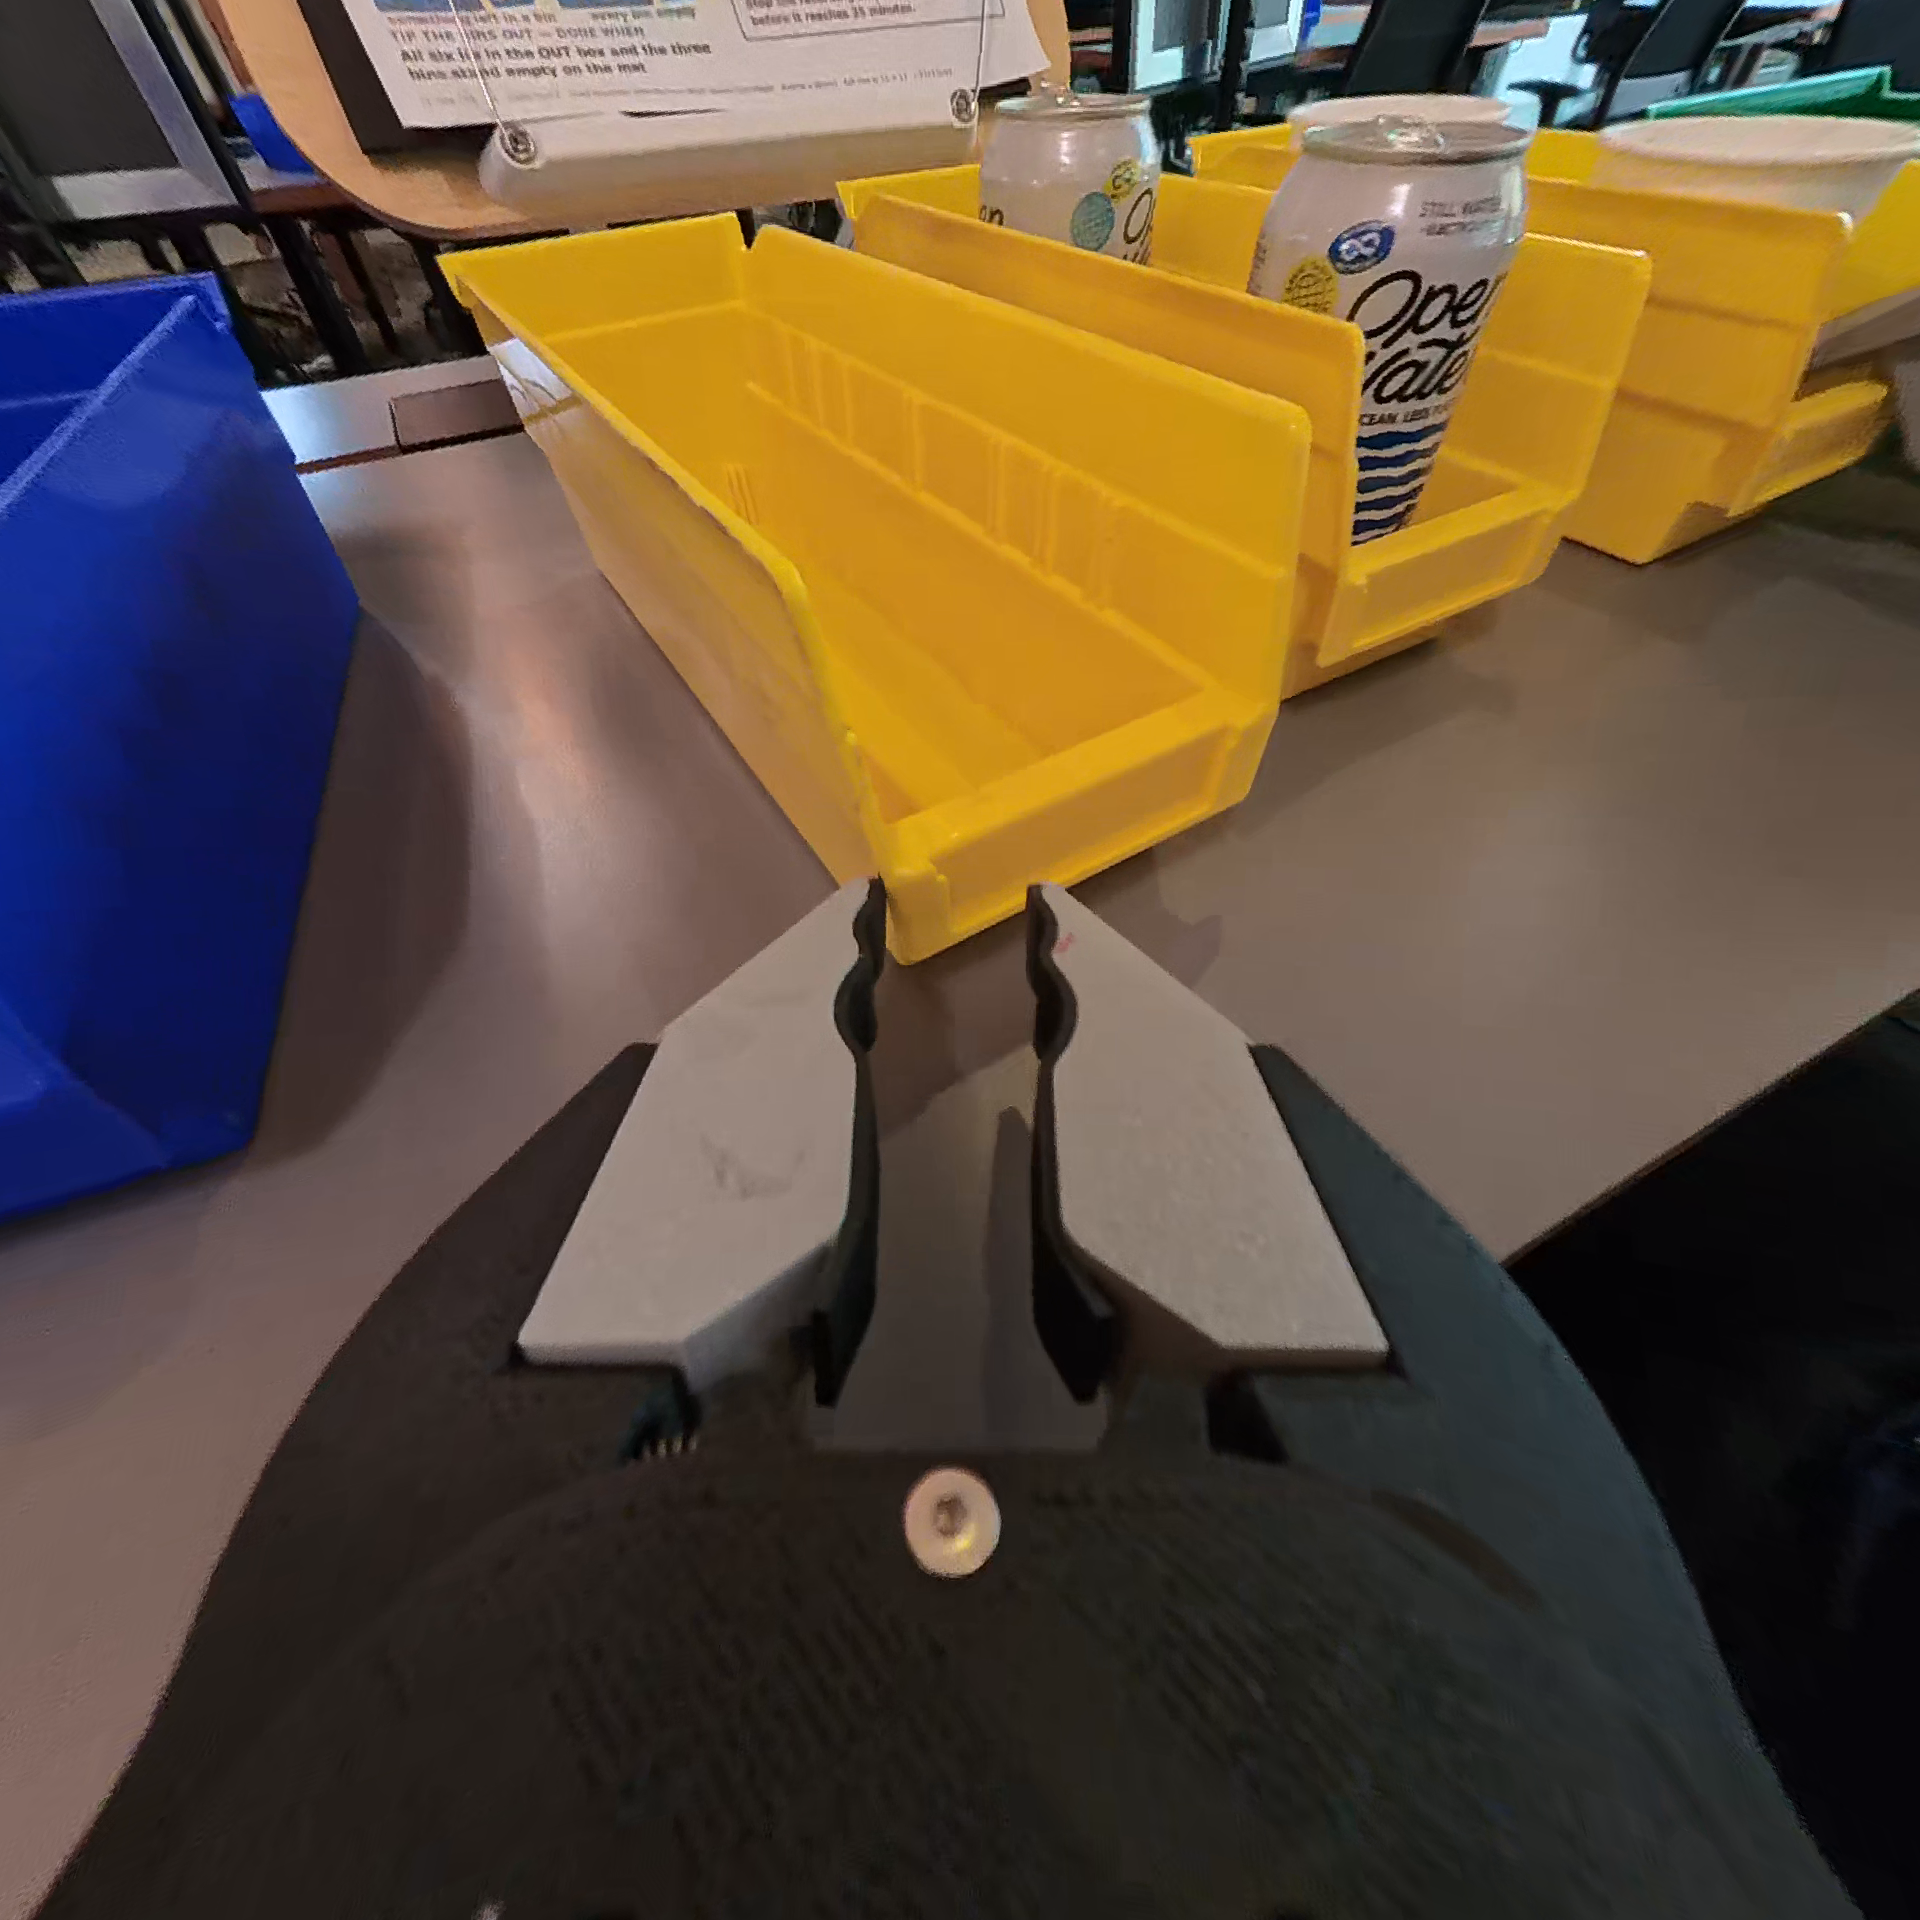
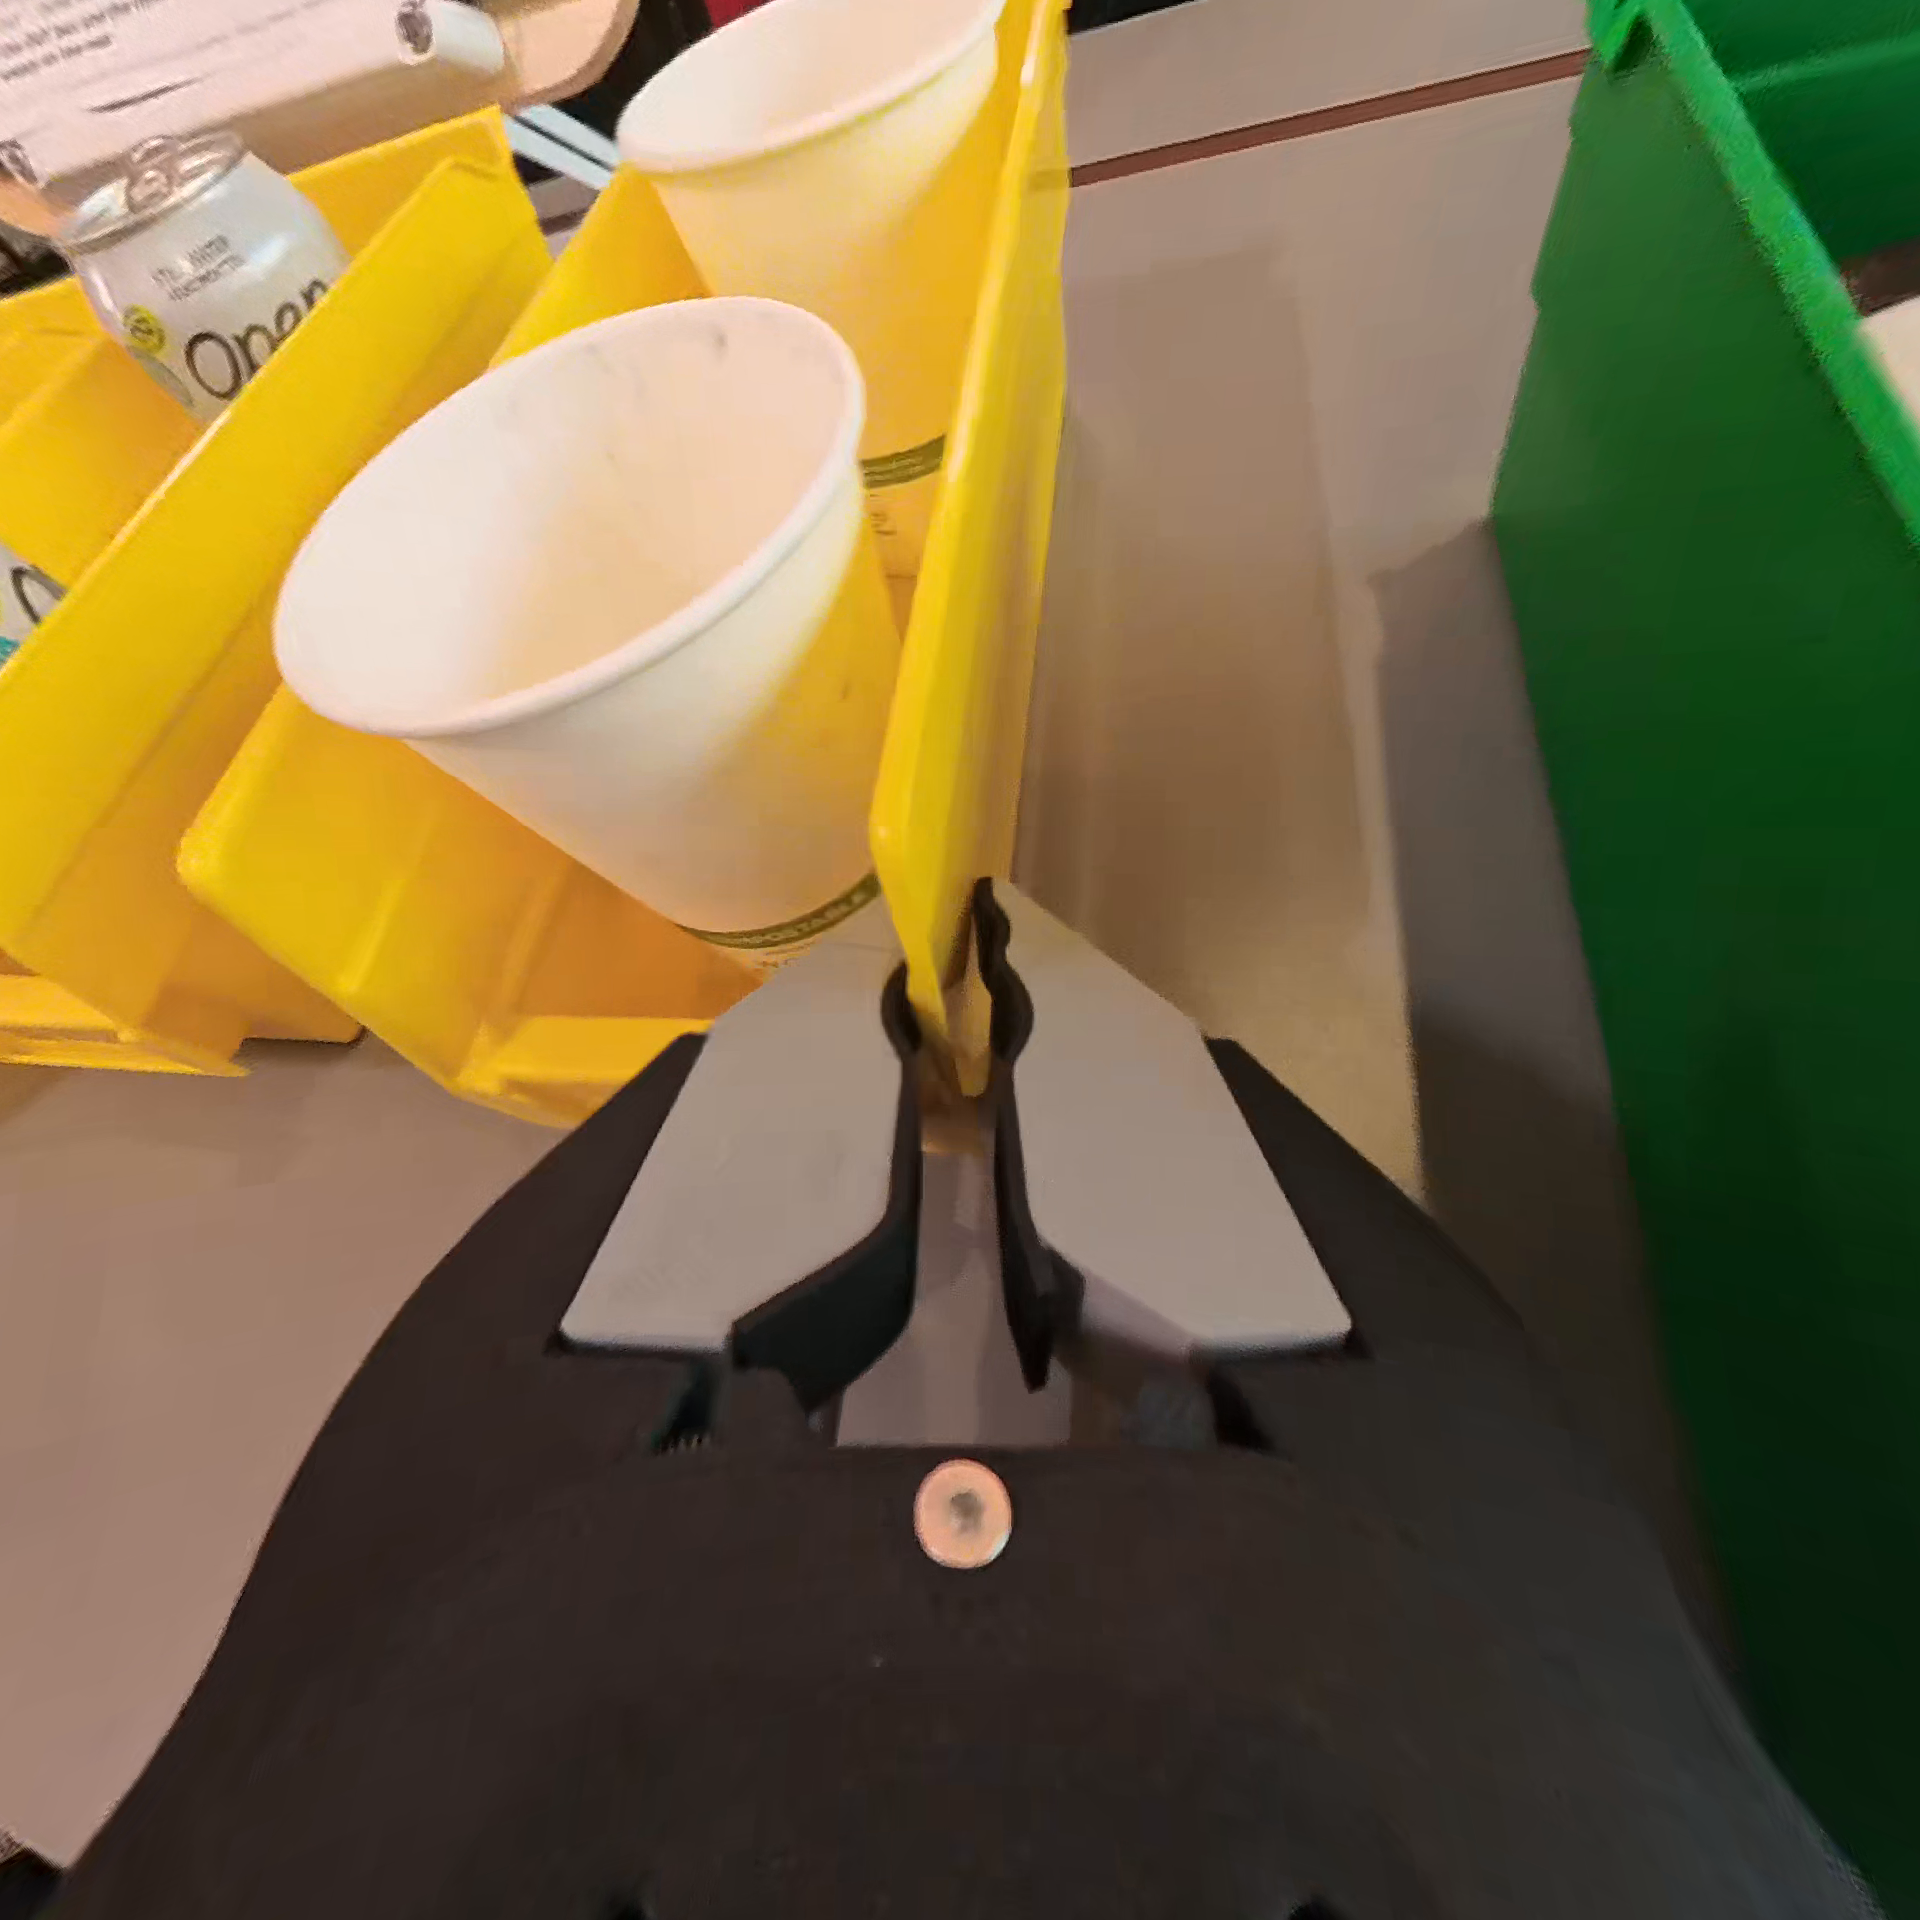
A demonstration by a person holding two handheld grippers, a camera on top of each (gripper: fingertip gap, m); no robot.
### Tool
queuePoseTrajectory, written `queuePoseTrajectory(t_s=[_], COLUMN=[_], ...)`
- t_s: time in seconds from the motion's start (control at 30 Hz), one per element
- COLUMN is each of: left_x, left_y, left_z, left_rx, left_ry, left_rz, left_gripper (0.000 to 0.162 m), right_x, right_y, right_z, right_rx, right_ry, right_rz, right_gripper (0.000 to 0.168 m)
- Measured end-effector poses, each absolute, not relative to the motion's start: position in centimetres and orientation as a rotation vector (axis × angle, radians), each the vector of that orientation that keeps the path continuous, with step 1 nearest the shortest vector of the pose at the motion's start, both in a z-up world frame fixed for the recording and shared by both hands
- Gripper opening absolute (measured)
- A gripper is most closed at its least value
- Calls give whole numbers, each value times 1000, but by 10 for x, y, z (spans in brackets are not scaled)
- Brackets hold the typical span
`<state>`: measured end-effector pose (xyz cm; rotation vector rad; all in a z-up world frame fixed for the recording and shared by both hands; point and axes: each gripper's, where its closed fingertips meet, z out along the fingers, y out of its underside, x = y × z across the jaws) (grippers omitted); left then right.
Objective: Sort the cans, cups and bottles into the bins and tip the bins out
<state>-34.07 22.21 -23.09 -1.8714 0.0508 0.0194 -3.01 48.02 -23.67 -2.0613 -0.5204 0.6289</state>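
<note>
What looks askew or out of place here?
The cup bin is tilted, its side wall pinched by the right gripper, so both paper cups lean toward the cans' bin. Nothing has spilled.

A smooth grey table (image 1: 1558, 748) fills the foreground under warm indoor light. At eleven o'clock a curved wooden board (image 1: 436, 187) holds a printed sheet (image 1: 665, 52). Dark office chairs (image 1: 1621, 52) and desks crowd the one o'clock distance.
</note>
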Motion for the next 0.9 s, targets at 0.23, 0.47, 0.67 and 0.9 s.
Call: queuePoseTrajectory(t_s=[0.23,0.47,0.67,0.9], left_x=[-338,-338,-338,-337], left_y=[222,222,222,221], left_z=[-234,-234,-234,-234], left_rx=[-1886,-1886,-1885,-1882], left_ry=[86,88,90,96], left_rz=[50,51,55,63], left_gripper=[23,23,22,22], right_x=[-17,-5,-3,28], right_y=[480,469,453,442], right_z=[-237,-231,-205,-130], right_rx=[-2051,-2047,-2034,-1926], right_ry=[-521,-538,-513,-569], right_rz=[566,600,827,801], right_gripper=[0,0,1,1])
